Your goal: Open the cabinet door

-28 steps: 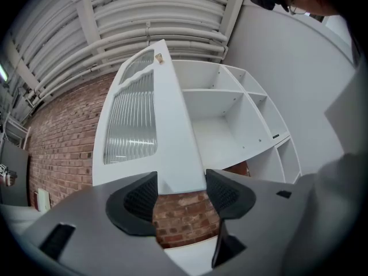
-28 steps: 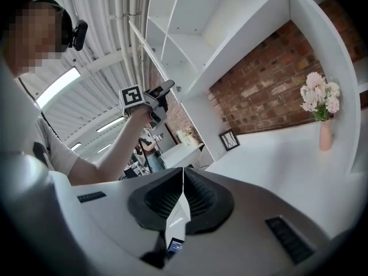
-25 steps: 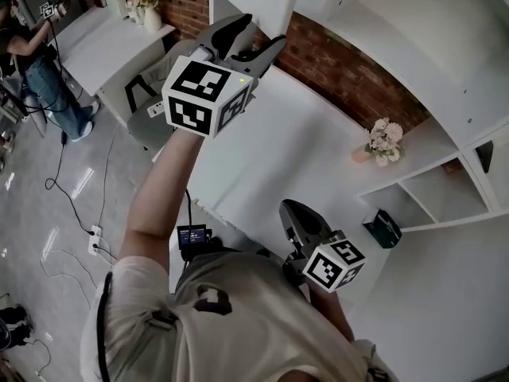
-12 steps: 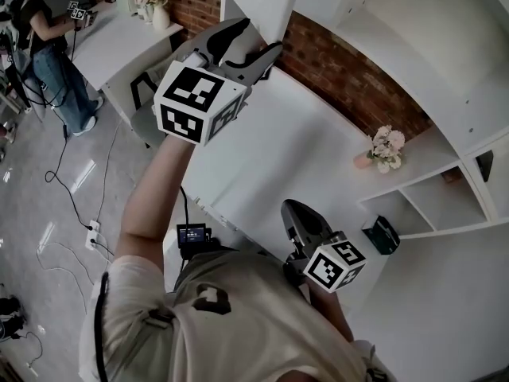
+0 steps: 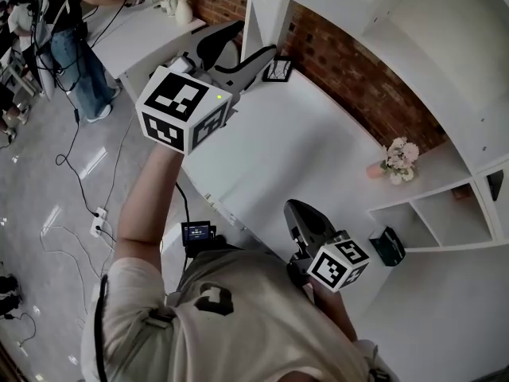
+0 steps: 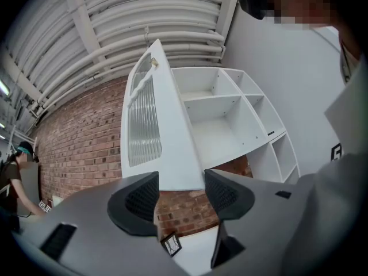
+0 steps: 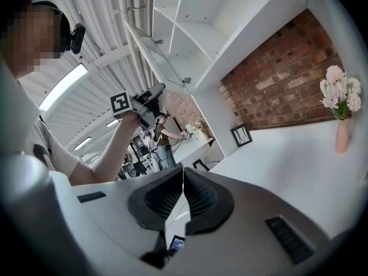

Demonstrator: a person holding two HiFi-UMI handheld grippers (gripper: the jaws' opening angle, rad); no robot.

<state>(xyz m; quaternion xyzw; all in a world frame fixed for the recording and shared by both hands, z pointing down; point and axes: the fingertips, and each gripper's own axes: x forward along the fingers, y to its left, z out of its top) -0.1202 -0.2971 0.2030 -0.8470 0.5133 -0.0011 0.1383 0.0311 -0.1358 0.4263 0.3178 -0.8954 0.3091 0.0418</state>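
The cabinet door (image 6: 167, 131) hangs swung out from the open shelves (image 6: 218, 108), high on the far left, its ribbed pane facing left. Its lower edge sits right at the gap of my raised left tongs (image 6: 181, 194), whose jaws stand apart; I cannot tell whether either pad touches it. From the head view the same door (image 5: 262, 6) shows only as a thin white slab beside those tongs (image 5: 238, 48), above a small picture frame (image 5: 277, 70) on the white counter (image 5: 302, 150). My right tongs (image 7: 183, 183) are clenched on nothing, held low and near me. Their view alone shows the flower vase (image 7: 339, 105) against the brick wall (image 7: 276, 79).
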